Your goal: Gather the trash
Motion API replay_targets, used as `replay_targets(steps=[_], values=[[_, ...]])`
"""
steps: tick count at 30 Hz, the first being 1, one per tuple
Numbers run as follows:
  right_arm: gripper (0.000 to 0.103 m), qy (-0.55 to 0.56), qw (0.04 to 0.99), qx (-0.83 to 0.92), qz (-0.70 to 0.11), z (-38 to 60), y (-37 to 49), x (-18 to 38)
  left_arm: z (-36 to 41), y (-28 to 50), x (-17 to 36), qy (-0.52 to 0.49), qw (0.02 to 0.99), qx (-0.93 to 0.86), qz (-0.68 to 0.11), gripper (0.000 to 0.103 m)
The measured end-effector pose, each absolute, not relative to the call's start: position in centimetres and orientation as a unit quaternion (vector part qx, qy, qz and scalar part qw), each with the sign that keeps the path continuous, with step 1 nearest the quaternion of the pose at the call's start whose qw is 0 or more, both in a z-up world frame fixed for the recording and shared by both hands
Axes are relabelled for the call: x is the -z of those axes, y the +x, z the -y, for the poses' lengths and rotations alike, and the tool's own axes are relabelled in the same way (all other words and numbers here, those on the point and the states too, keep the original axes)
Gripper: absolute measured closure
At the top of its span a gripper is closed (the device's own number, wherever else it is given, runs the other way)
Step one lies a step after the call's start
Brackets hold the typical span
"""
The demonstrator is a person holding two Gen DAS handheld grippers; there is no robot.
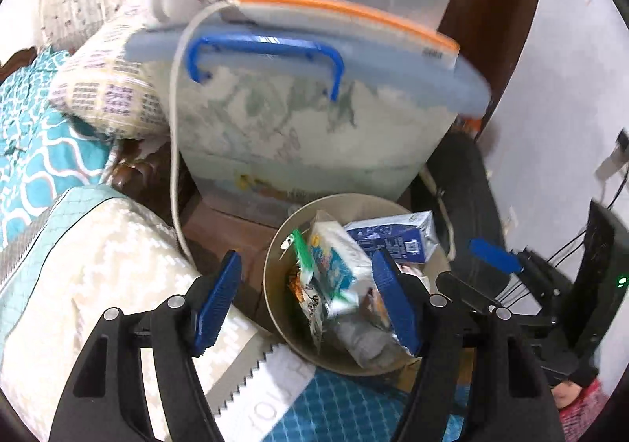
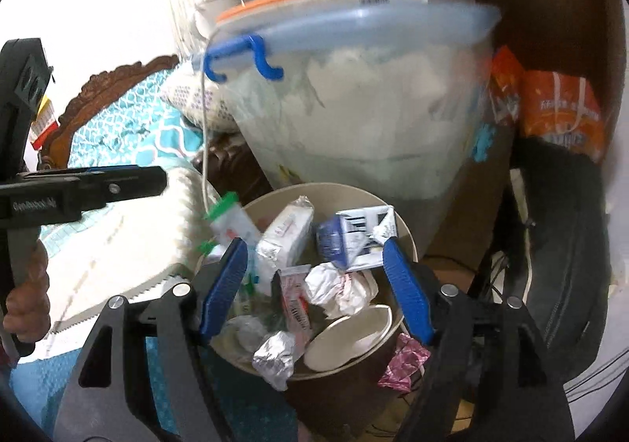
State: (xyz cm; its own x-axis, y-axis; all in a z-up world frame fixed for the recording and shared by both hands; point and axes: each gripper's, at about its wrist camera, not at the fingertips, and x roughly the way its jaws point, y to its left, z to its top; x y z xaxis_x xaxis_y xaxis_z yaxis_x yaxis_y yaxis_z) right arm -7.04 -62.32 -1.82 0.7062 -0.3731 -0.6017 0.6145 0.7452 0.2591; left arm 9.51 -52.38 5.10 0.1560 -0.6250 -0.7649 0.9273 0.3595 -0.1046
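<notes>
My left gripper (image 1: pixel 310 300): blue pads spread wide, nothing between them, poised over the near rim of the beige trash bin (image 1: pixel 271 284). My right gripper (image 2: pixel 318 288): likewise wide open and empty, hanging directly above the same bin (image 2: pixel 407 241), the trash lying below and between its fingers without touching them. Bin contents, seen from the right wrist: blue-and-white milk carton (image 2: pixel 354 237) against the far wall; white wrapped packet (image 2: pixel 287 237) beside it; crumpled white paper (image 2: pixel 338 288) at centre; red-and-white sachet (image 2: pixel 295 304); foil wrapper (image 2: pixel 275 357) at the near rim; white paper cup (image 2: pixel 350 336) on its side; green-capped tube (image 2: pixel 228 218) leaning over the left rim. One pink foil wrapper (image 2: pixel 403 363) lies outside the bin, just beside its right wall. Behind the bin: large translucent storage box (image 1: pixel 306 135) with blue handle (image 1: pixel 267 60) and pale blue lid. Left of the bin: bedding and white patterned pillow (image 1: pixel 98 265).
</notes>
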Motion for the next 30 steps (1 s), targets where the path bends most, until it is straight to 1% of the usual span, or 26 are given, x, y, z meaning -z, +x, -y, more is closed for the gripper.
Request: replay_targets(steps=[2,3,4,11,13,15,19,21,23,28,30], values=[[0.031,0.231,0.898,0.277,-0.252,61.2,-7.9,1.1,50.8,9.5,-5.8,0.181,0.735,0.533,-0.379,0.036],[0.031,0.234,0.899,0.276,-0.246,60.8,-8.2,0.7,50.0,9.4,-6.1,0.174,0.735,0.534,-0.38,0.032],[0.031,0.239,0.9,0.275,-0.24,60.2,-8.6,0.5,48.9,9.2,-6.4,0.165,0.736,0.535,-0.38,0.031],[0.031,0.305,0.891,0.27,-0.201,55.0,-11.7,0.4,42.1,7.2,-6.5,0.145,0.754,0.515,-0.382,0.027],[0.031,0.326,0.884,0.27,-0.196,53.6,-12.4,1.0,40.5,7.0,-5.9,0.147,0.761,0.499,-0.387,0.025],[0.031,0.345,0.878,0.268,-0.195,52.5,-12.8,1.4,38.9,6.7,-5.4,0.147,0.766,0.485,-0.394,0.019],[0.03,0.363,0.87,0.264,-0.203,50.0,-13.3,2.1,35.4,5.9,-4.7,0.147,0.783,0.455,-0.398,0.017],[0.029,0.366,0.868,0.262,-0.208,48.7,-13.4,2.3,33.9,5.5,-4.6,0.151,0.793,0.441,-0.392,0.012],[0.028,0.372,0.866,0.258,-0.212,48.0,-13.4,2.4,32.5,5.0,-4.5,0.156,0.802,0.428,-0.387,0.009],[0.018,0.383,0.864,0.246,-0.213,45.7,-13.2,2.0,29.8,4.0,-4.9,0.165,0.82,0.401,-0.373,0.009],[0.017,0.377,0.868,0.244,-0.213,44.6,-13.2,1.6,29.1,3.7,-5.2,0.169,0.825,0.395,-0.368,0.009]])
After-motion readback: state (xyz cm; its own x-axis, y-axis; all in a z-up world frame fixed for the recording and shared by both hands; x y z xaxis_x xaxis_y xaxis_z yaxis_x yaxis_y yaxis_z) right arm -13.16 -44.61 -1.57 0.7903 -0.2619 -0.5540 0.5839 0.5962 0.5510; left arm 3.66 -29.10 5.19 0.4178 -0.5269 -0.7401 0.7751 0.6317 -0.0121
